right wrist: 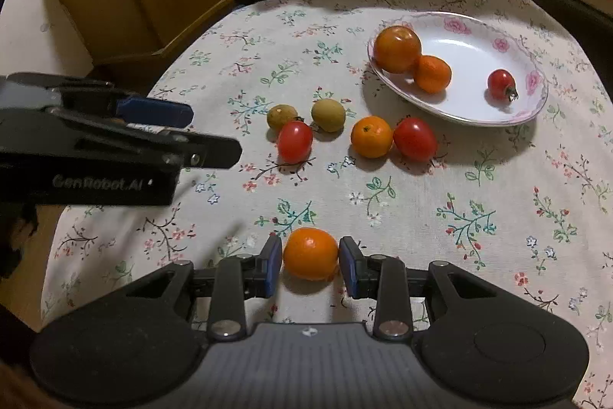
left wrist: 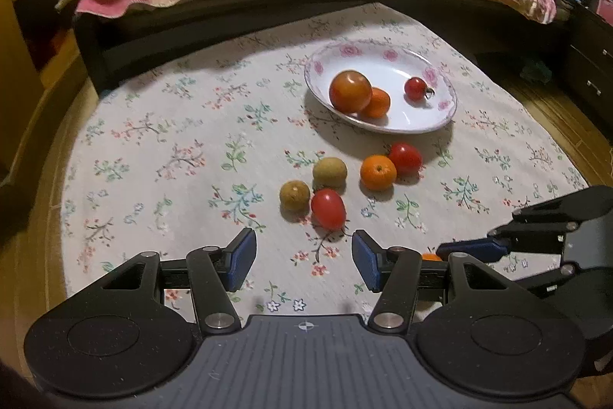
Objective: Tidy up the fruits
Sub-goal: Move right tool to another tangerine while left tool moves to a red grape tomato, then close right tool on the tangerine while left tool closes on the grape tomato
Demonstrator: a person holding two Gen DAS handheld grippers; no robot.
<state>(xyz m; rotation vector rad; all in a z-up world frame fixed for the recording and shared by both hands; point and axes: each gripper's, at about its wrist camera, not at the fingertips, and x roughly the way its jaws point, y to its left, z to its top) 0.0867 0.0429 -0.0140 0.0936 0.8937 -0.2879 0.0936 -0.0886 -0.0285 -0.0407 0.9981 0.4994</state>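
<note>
Fruit lies in two groups. In the left wrist view the plate [left wrist: 440,125] holds a big tomato [left wrist: 350,91] touching a mandarin [left wrist: 376,102], with a cherry tomato [left wrist: 416,88] apart from them. On the cloth [left wrist: 172,148] nearer the camera sit two longans [left wrist: 330,172], two red tomatoes [left wrist: 328,209] and an orange [left wrist: 377,172]. The left gripper [left wrist: 304,257] hangs wide open over bare cloth, holding nothing, just short of the nearest tomato. If it drives straight in, a finger could nudge that tomato into the longan touching it and scatter the cluster.

In the right wrist view the right gripper [right wrist: 310,265] has its pads against both sides of another orange [right wrist: 311,253], which appears to rest on the cloth. The hold sits near the fruit's widest part, so a weak squeeze could let the round skin slip out on lifting; a hard one could bruise it. The left gripper's body [right wrist: 115,140] stands off to the side, clear of the way to the plate [right wrist: 459,117].
</note>
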